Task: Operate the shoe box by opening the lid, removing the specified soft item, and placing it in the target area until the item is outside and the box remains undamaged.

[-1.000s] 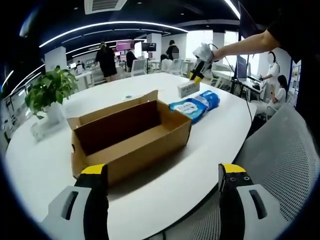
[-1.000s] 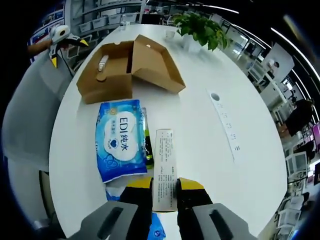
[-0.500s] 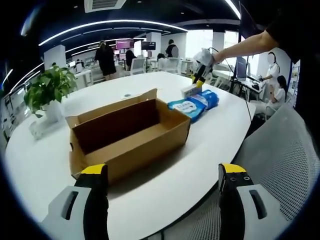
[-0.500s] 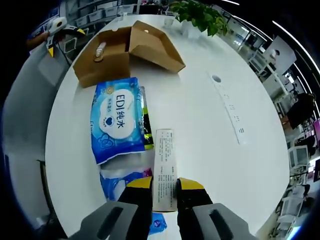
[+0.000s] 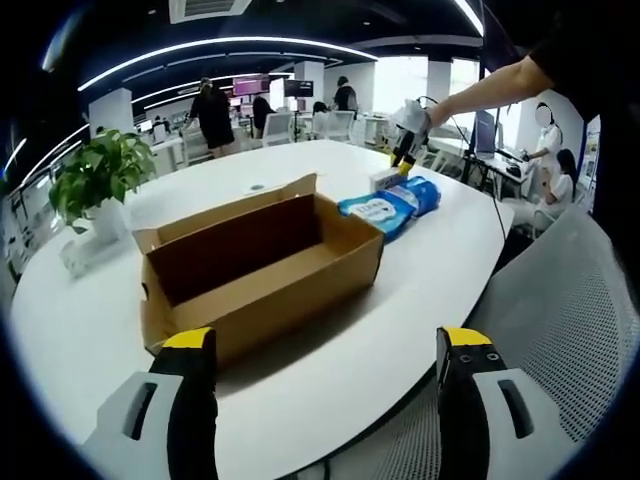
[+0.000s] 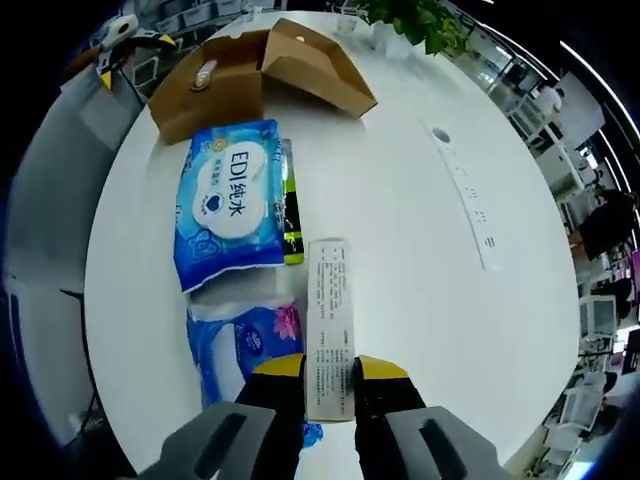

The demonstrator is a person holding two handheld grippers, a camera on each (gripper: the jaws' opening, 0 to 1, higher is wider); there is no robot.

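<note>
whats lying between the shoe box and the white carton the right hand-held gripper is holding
In the right gripper view, a blue wipes pack lies between the shoe box and the white carton, with a thin green-and-black item along its edge.

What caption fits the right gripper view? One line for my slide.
Right gripper shut on a white carton beside blue wipe packs.

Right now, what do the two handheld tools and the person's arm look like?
The left tool has two black jaws with yellow caps on grey bodies, each body with a dark slot. The right tool looks the same up close: black jaws, yellow tips, grey housings. From afar it shows a whitish body and yellow tip. The outstretched arm wears a short dark sleeve.
</note>
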